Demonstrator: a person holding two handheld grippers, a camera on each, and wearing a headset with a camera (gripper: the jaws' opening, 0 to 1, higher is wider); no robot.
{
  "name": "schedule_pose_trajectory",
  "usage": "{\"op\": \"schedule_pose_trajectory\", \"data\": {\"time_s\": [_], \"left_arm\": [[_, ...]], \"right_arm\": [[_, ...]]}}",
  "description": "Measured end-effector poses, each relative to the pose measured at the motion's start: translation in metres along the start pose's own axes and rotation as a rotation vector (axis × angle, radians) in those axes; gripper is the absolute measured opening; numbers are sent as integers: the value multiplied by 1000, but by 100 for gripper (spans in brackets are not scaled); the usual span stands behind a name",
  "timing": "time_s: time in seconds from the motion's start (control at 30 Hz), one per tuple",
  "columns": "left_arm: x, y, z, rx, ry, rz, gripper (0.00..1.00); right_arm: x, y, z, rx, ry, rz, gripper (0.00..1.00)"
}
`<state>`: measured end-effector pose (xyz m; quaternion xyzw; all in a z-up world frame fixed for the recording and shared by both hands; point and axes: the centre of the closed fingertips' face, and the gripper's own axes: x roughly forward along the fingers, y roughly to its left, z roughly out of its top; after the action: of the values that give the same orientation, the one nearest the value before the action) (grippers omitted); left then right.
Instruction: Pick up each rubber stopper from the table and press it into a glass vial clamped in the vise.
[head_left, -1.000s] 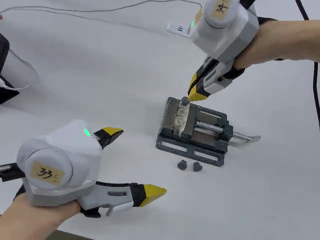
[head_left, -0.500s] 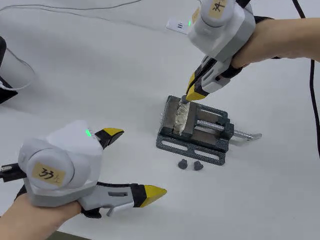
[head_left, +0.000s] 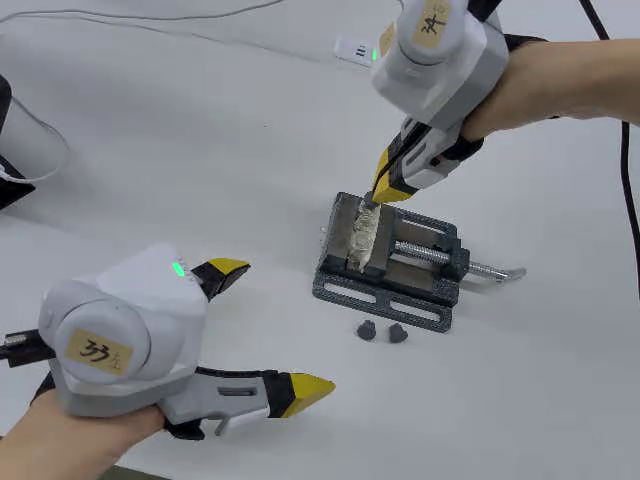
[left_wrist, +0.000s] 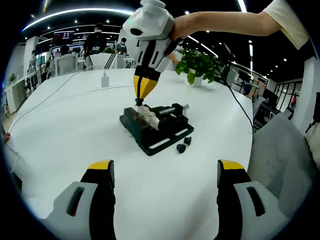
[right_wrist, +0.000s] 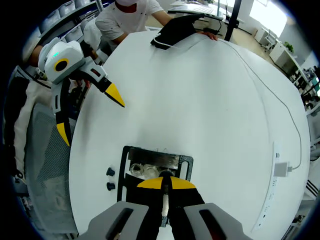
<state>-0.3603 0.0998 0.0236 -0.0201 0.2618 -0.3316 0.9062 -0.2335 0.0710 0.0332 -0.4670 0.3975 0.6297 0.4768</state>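
Rubber stoppers (head_left: 366, 329) and vise (head_left: 430, 265), left to right: left gripper (head_left: 272, 326), jaws wide apart and empty, above the table (head_left: 200, 150); two loose stoppers lying just before the vise; right gripper (head_left: 385, 193), jaws closed, tips touching a clamped glass vial (head_left: 362, 238), any gripped stopper indiscernible.

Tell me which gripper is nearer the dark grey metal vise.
Right. The right gripper is tips-down at the glass vials clamped in the vise; the left gripper hangs well apart, open.
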Motion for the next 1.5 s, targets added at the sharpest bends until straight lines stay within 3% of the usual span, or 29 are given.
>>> {"op": "schedule_pose_trajectory", "data": {"time_s": [0.33,0.7,0.87,1.1,1.37,1.5], "left_arm": [[0,-1,-2,-1,7,-1,83],[4,-1,-2,-11,2,-3,83],[4,1,-2,-16,1,-2,82],[5,3,-2,-20,-1,1,82],[7,4,0,-20,-7,2,82],[8,3,-1,-16,-3,0,82]], "right_arm": [[0,1,-2,0,10,19,0],[2,-2,-4,19,66,42,0],[3,-2,-4,18,73,30,0],[4,-6,-5,70,32,26,0],[4,-4,-5,69,37,11,0],[6,-5,-4,58,63,8,0]]}}
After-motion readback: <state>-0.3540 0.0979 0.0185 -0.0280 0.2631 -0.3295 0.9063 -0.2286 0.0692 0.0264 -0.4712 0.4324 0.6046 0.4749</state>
